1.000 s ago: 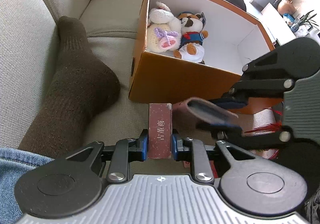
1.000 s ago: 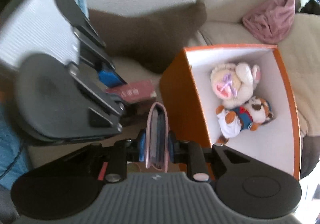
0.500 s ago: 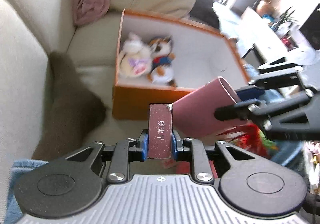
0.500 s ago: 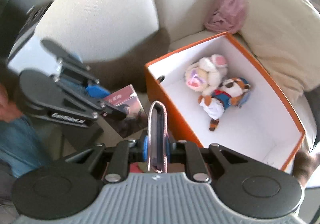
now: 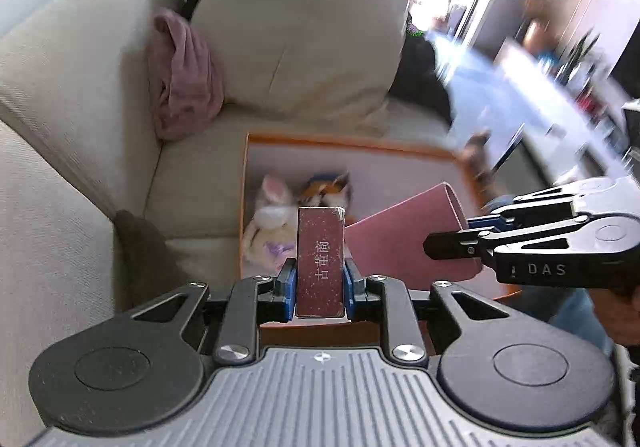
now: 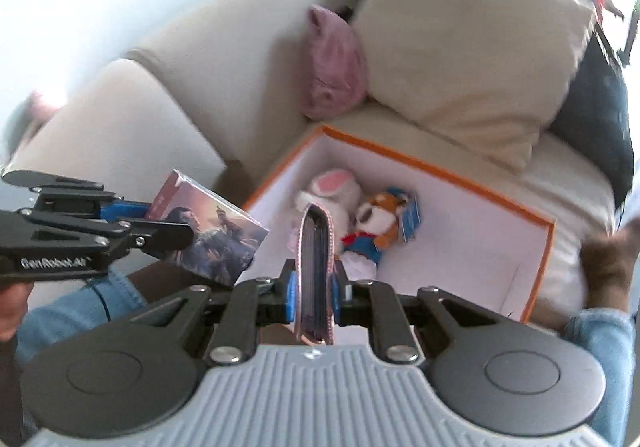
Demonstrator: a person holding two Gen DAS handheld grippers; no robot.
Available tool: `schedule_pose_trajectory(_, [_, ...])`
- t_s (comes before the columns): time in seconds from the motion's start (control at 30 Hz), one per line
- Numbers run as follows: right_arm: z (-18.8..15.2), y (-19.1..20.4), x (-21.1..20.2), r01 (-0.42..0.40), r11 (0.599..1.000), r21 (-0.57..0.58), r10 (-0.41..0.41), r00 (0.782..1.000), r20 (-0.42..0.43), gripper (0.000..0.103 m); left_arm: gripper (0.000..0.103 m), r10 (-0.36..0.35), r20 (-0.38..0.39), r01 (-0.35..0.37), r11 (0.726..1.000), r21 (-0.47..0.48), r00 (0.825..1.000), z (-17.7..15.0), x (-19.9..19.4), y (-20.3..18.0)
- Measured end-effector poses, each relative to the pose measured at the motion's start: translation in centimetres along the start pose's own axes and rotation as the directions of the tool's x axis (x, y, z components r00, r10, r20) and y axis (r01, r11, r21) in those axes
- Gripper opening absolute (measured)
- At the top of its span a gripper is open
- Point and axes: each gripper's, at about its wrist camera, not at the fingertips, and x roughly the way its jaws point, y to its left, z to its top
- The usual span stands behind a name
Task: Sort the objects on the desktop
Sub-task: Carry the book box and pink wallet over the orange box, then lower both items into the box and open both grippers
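Above the orange box (image 6: pixel 536 247) on the sofa, we find the left gripper (image 5: pixel 320 283) clenched on a red boxed book (image 5: pixel 320 255), the right gripper (image 6: pixel 314 287) clenched on a pink wallet (image 6: pixel 314 267); both are carried edge-up, apparently for dropping beside the plush toys (image 6: pixel 360 215).

A small dark red box (image 5: pixel 320 261) with white characters down its narrow side and a picture of figures on its broad face stands upright, held above the near edge of an orange, white-lined carton (image 6: pixel 536 263). Just beside it a pink wallet (image 6: pixel 316 271) is held edge-up. A white rabbit toy (image 6: pixel 332 187) and a fox toy (image 6: pixel 384 219) lie inside the carton.
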Motion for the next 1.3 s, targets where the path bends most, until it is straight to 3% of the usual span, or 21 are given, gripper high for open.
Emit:
schedule_pose_trajectory(0.17, [0.1, -0.8, 5.5, -0.033, 0.996, 0.087, 0.04, 0.996, -0.082, 0.017, 0.025, 0.07, -0.137, -0.063, 0.997, 0.053, 0.988, 0.4, 5.4, 0.0])
schedule_pose_trajectory(0.27, [0.3, -1.3, 7.7, -0.043, 0.991, 0.129, 0.057, 0.992, -0.112, 0.017, 0.025, 0.117, -0.178, -0.1, 0.99, 0.104, 0.977, 0.0, 7.2, 0.0])
schedule_pose_trajectory(0.6, [0.4, -1.5, 11.8, -0.049, 0.969, 0.241, 0.097, 0.977, -0.191, 0.017, 0.026, 0.132, -0.233, -0.101, 0.985, 0.141, 0.963, -0.7, 10.0, 1.3])
schedule_pose_trajectory(0.73, [0.6, -1.7, 12.4, -0.074, 0.956, 0.283, 0.135, 0.97, -0.202, 0.018, 0.031, 0.091, -0.222, -0.055, 0.985, 0.164, 0.971, -0.7, 8.8, 1.1])
schedule_pose_trajectory(0.83, [0.7, -0.9, 12.4, -0.08, 0.957, 0.278, 0.14, 0.969, -0.203, 0.019, 0.038, 0.097, -0.169, -0.067, 0.983, 0.173, 0.981, -0.5, 6.8, 1.2])
schedule_pose_trajectory(1.03, [1.1, 0.9, 12.9, -0.087, 0.954, 0.287, 0.149, 0.968, -0.203, 0.025, 0.038, 0.014, -0.068, -0.01, 0.998, 0.066, 0.998, -0.9, 2.5, 3.7])
schedule_pose_trajectory(1.2, [1.3, 2.4, 12.6, -0.127, 0.95, 0.285, 0.183, 0.966, -0.181, 0.036, 0.038, 0.019, -0.053, -0.019, 1.0, -0.002, 0.998, -2.4, 1.1, 5.4])
schedule_pose_trajectory(1.3, [1.1, 2.4, 12.1, -0.132, 0.949, 0.285, 0.184, 0.969, -0.163, 0.036, 0.038, -0.001, -0.052, -0.001, 0.999, -0.041, 0.999, -3.3, 1.1, 6.4])
